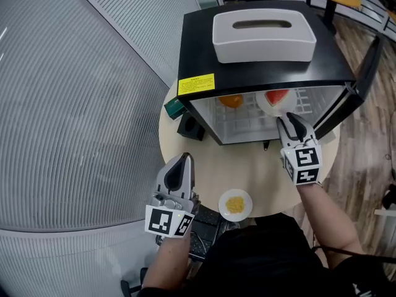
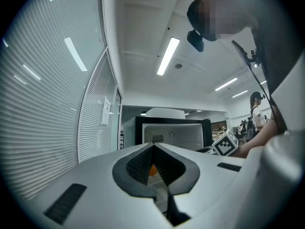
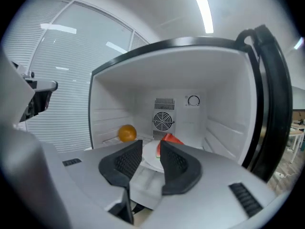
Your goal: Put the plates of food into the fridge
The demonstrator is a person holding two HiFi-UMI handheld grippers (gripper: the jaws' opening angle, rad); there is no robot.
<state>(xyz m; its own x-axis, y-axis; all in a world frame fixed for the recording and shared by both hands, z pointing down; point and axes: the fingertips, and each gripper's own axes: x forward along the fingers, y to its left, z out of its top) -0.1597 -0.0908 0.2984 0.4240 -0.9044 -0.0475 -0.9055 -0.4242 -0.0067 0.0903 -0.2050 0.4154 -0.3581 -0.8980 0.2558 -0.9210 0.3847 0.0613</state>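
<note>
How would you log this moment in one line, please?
watermelon plate: in fridge | right gripper: open at fridge mouth | left gripper: shut, empty | yellow-food plate: on table

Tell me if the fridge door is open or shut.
Open: the fridge door stands swung aside, baring the orange and the watermelon plate inside.

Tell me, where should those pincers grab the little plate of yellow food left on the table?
Probably the bare rim of the plate, at its left edge, coming in low from where the left gripper is. It lies flat on the table with the yellow food in the middle, so only the thin rim offers a hold.
</note>
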